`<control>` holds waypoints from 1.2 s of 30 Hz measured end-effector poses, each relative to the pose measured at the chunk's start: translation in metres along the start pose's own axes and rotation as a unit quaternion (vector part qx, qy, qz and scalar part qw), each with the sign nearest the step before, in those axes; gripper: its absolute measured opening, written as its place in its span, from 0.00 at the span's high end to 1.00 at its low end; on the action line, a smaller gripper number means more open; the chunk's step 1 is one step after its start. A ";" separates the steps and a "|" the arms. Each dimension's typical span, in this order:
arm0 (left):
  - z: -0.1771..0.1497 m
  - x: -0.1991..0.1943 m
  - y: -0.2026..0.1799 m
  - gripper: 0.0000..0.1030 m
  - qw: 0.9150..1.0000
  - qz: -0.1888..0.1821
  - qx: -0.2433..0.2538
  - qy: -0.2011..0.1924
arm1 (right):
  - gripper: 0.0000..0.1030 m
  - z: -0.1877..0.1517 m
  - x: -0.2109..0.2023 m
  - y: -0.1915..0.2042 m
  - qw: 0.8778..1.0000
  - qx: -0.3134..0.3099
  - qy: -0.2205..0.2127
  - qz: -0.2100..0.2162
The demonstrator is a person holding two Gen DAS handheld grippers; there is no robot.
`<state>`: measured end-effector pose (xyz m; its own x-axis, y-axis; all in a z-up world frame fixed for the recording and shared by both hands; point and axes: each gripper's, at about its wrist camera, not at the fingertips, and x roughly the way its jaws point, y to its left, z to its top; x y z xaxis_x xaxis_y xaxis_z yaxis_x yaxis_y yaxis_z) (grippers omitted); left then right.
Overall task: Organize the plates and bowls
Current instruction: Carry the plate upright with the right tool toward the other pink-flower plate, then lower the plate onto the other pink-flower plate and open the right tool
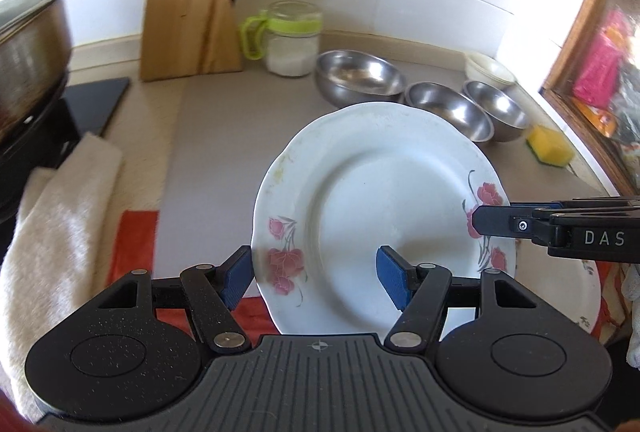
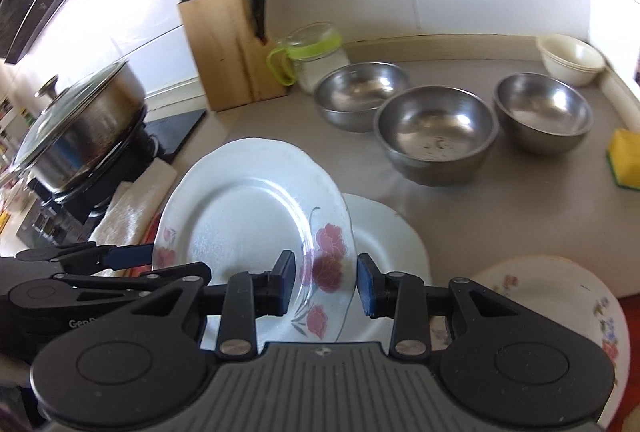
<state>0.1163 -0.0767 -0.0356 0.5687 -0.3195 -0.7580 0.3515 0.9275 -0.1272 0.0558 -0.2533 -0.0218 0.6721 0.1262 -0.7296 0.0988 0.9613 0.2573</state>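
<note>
Plates are mid-sort: one floral plate (image 2: pixel 248 216) is lifted and tilted off the surface (image 2: pixel 500 216), pinched at its flowered rim by the right gripper (image 2: pixel 326 286). The left gripper (image 1: pixel 314 280) straddles the opposite rim, blue pads (image 1: pixel 394 282) spread and not clearly pressing, so I judge it loose. Stacking has barely begun, I reckon. Three steel bowls (image 2: pixel 436 135) sit apart, un-nested, with a cream bowl (image 2: pixel 570 59) in the corner. Only the right view shows a second plate (image 2: pixel 384 232) flat beneath the lifted one, another floral dish (image 2: pixel 560 292) near the edge, and a lidded pot (image 2: pixel 80 135). Only the left view shows the red cloth (image 1: pixel 134 244).
</note>
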 end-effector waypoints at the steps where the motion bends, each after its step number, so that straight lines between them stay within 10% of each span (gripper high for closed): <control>1: 0.001 0.001 -0.003 0.30 1.000 -0.003 0.004 0.001 | 0.65 -0.002 -0.002 -0.002 1.000 0.004 -0.001 -0.004; 36: 0.009 0.042 -0.031 0.30 0.998 -0.034 0.036 0.034 | 0.65 -0.008 0.007 -0.037 0.997 0.052 0.025 -0.054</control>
<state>0.1364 -0.1205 -0.0578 0.4906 -0.3645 -0.7915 0.4414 0.8871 -0.1349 0.0511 -0.2858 -0.0417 0.6163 0.0389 -0.7865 0.2450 0.9397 0.2385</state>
